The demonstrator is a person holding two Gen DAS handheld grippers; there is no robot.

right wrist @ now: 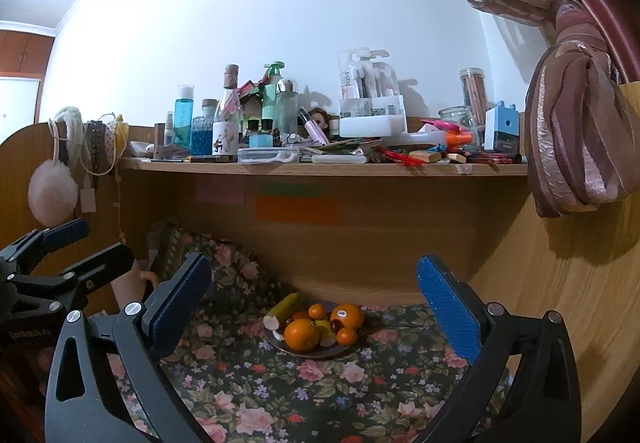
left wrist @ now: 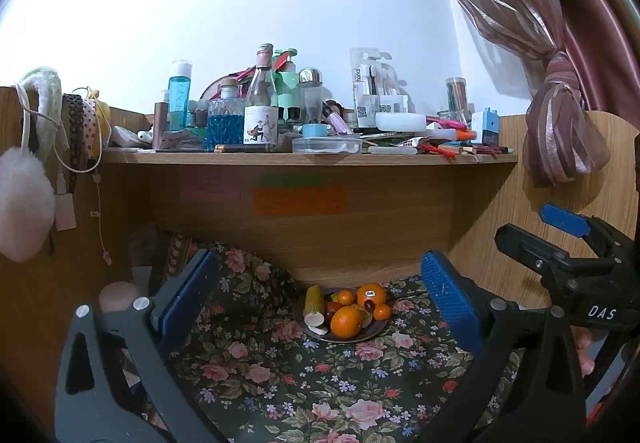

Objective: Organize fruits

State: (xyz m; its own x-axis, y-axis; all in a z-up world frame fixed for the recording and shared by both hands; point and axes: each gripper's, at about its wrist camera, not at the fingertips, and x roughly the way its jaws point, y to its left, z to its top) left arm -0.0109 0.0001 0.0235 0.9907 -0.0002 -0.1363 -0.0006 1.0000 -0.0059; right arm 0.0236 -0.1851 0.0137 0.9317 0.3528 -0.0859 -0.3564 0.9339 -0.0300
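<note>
Every fruit in view sat heaped on the metal plate [left wrist: 376, 333], oranges [left wrist: 346, 321] crowding a corn cob [left wrist: 313, 305], so sorting looked nearly finished. The left gripper [left wrist: 320, 303] and right gripper [right wrist: 316, 307] gaped wide, empty. Floral cloth [left wrist: 320, 395] lay open toward six o'clock; the desk's back panel [left wrist: 340, 243] closed off twelve.

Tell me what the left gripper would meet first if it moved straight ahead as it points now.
Probably the plate of fruit, starting with the big orange in front. The left gripper has open, empty jaws; depth is uncertain.

Cluttered shelf [left wrist: 308, 158] — floral cloth [left wrist: 320, 383]
</note>
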